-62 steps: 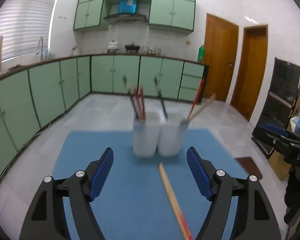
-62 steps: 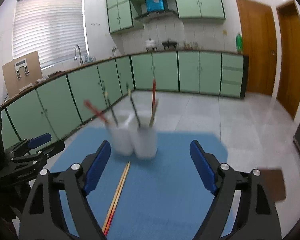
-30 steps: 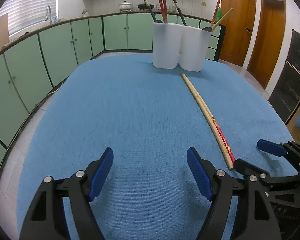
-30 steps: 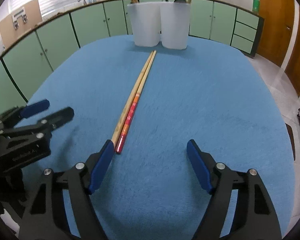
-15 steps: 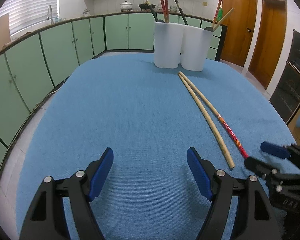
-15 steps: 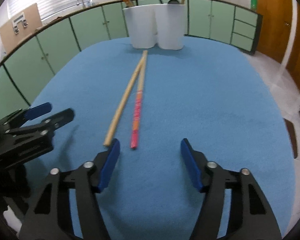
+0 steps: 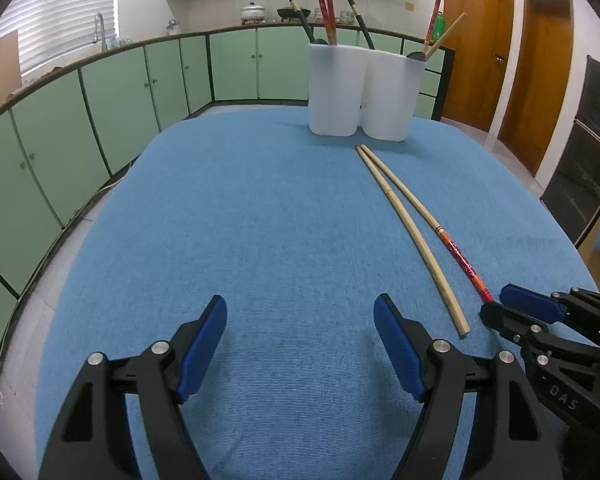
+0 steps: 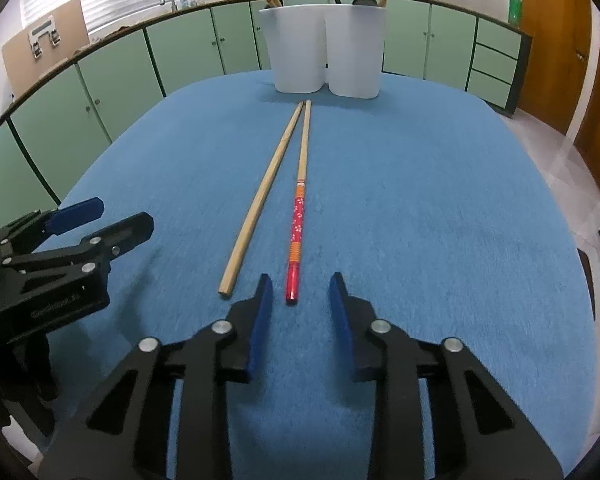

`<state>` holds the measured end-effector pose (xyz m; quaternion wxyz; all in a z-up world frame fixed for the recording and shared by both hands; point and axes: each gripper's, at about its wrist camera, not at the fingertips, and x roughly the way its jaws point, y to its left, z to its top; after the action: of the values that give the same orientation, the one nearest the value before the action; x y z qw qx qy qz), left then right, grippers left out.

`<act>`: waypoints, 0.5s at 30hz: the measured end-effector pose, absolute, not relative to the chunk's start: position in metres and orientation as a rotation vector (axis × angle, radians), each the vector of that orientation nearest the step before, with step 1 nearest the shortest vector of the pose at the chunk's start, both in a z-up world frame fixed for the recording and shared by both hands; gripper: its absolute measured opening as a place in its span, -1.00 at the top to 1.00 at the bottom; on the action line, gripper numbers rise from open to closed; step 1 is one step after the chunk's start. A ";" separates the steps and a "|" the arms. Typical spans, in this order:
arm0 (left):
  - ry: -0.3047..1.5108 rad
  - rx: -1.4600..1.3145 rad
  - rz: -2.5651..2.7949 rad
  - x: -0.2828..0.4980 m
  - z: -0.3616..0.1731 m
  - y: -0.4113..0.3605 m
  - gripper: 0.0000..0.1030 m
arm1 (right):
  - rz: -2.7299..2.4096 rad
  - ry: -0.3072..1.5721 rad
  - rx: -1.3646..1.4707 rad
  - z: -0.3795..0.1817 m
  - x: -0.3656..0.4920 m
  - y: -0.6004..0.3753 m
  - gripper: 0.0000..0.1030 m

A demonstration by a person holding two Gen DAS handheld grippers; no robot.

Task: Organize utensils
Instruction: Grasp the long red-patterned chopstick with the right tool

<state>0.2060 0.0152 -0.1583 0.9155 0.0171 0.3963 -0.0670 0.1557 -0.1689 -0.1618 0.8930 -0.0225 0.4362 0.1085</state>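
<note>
Two chopsticks lie on the blue surface (image 8: 440,208): plain chopstick (image 8: 262,196) beside red-ended chopstick (image 8: 299,216), whose tip sits between the half-open right hand-held gripper (image 8: 302,292) fingers; left hand-held gripper (image 7: 300,320) gapes wide, empty.

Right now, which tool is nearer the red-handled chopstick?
Right. The right tool sits at the near end of the red-handled chopstick, fingers either side of its tip, not gripping. The left tool hovers off to its left, beyond the plain chopstick.
</note>
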 end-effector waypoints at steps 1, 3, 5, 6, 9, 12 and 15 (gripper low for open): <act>0.816 0.035 -0.138 0.206 -0.158 0.015 -0.45 | 0.224 0.905 -0.048 -0.162 0.156 -0.168 0.77; 0.816 0.035 -0.139 0.206 -0.158 0.014 -0.45 | 0.225 0.906 -0.036 -0.162 0.156 -0.170 0.90; 0.815 0.034 -0.146 0.205 -0.157 0.011 -0.45 | 0.225 0.905 -0.012 -0.161 0.157 -0.176 0.90; 0.814 0.036 -0.150 0.204 -0.157 0.008 -0.45 | 0.220 0.903 -0.002 -0.160 0.156 -0.180 0.90; 0.811 0.034 -0.167 0.202 -0.155 0.000 -0.45 | 0.190 0.896 0.009 -0.159 0.153 -0.192 0.90; 0.811 0.020 -0.203 0.198 -0.153 -0.013 -0.45 | 0.161 0.894 0.022 -0.160 0.151 -0.205 0.90; 0.822 0.010 -0.234 0.195 -0.153 -0.025 -0.45 | 0.130 0.891 0.024 -0.160 0.149 -0.221 0.90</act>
<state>0.1949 -0.0254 -0.1530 0.9100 0.0049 0.3987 -0.1136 0.1493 -0.2206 -0.1603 0.9002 0.0116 0.4308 0.0630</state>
